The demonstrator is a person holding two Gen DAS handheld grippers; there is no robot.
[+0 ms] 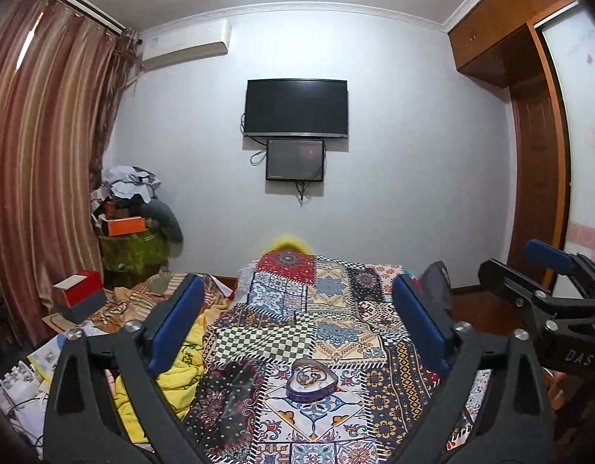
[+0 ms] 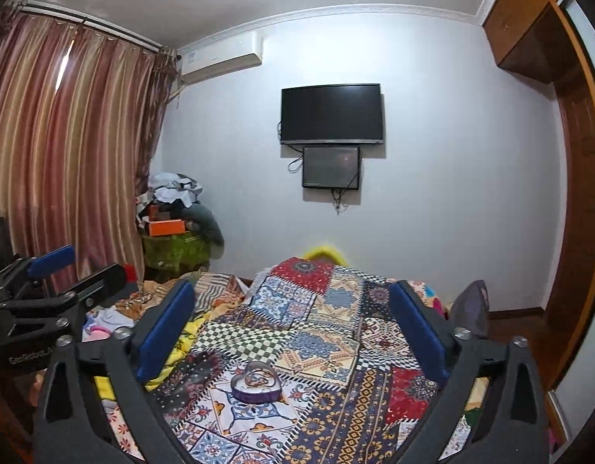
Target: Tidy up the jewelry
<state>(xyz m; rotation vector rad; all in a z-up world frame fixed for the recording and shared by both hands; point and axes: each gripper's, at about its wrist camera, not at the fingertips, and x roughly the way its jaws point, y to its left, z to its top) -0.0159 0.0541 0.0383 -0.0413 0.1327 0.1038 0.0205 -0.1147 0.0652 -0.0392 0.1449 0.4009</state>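
A purple heart-shaped box (image 1: 311, 382) with its top off lies on the patchwork cloth (image 1: 320, 309) on the bed, and jewelry pieces lie tangled inside it. My left gripper (image 1: 297, 321) hangs open above and behind the box, nothing between its blue pads. In the right wrist view the same heart-shaped box (image 2: 255, 383) sits low between the fingers, left of centre. My right gripper (image 2: 291, 324) is open and empty too. Each gripper shows at the edge of the other's view: the right gripper (image 1: 529, 270) and the left gripper (image 2: 80, 266).
A red and grey box (image 1: 80, 294) stands on the cluttered left side of the bed. Yellow bedding (image 1: 181, 371) bunches beside the cloth. Curtains (image 1: 38, 154) hang at left, a TV (image 1: 296, 108) is on the far wall, a wooden wardrobe (image 1: 537, 147) at right.
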